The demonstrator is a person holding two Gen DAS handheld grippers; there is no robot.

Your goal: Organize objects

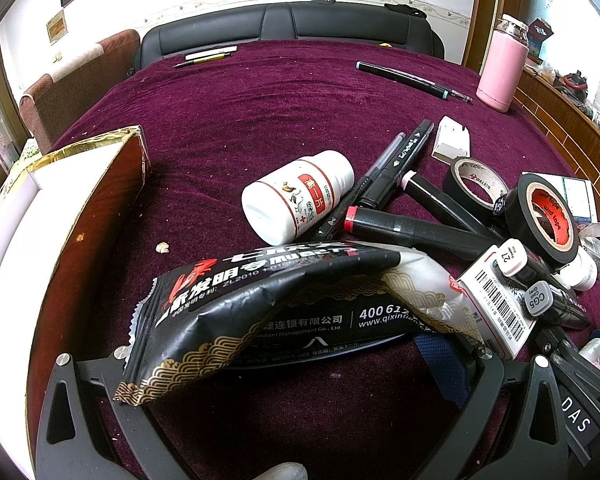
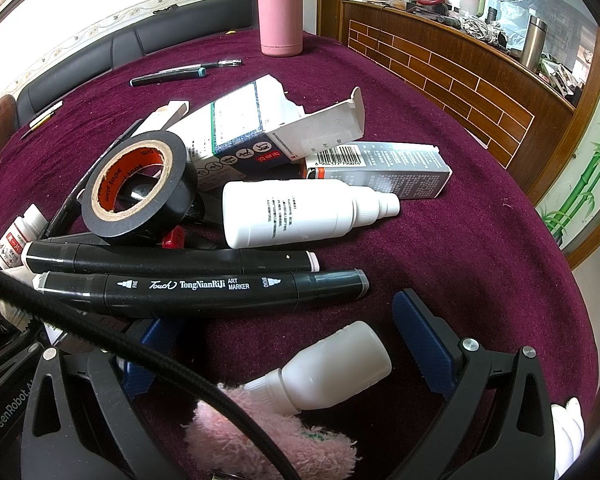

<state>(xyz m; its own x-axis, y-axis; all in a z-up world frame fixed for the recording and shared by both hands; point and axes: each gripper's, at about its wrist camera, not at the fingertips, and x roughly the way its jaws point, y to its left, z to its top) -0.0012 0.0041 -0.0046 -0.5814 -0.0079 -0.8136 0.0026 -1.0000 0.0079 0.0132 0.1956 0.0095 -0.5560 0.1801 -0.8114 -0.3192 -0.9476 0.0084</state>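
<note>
A round table (image 1: 284, 92) draped in dark purple velvet fills both views, with a black sofa (image 1: 292, 24) against the white wall behind it and a pink flask (image 2: 281, 16) standing at the far edge.

Both grippers tilt steeply down toward the cloth. The left gripper (image 1: 284, 356) has its jaws spread wide. A black snack packet (image 1: 268, 312) lies crumpled across the gap between them, its left end over the left finger; whether the pads touch it cannot be told. Just beyond the packet lies a white pill bottle (image 1: 300, 196), and to the right of it a pile of black markers (image 1: 412, 228) and a tape roll (image 1: 544, 212). An open brown box (image 1: 80, 216) stands to the left of the jaws.

The right gripper (image 2: 288, 344) is likewise spread wide, gripping nothing. A small white dropper bottle (image 2: 332, 372) lies on its side between the blue pads (image 2: 424, 336), clear of both, its tip toward a pink fluffy thing (image 2: 268, 436). Just ahead of the fingertips lie two black art markers (image 2: 204, 290), then a white spray bottle (image 2: 300, 212).
</note>
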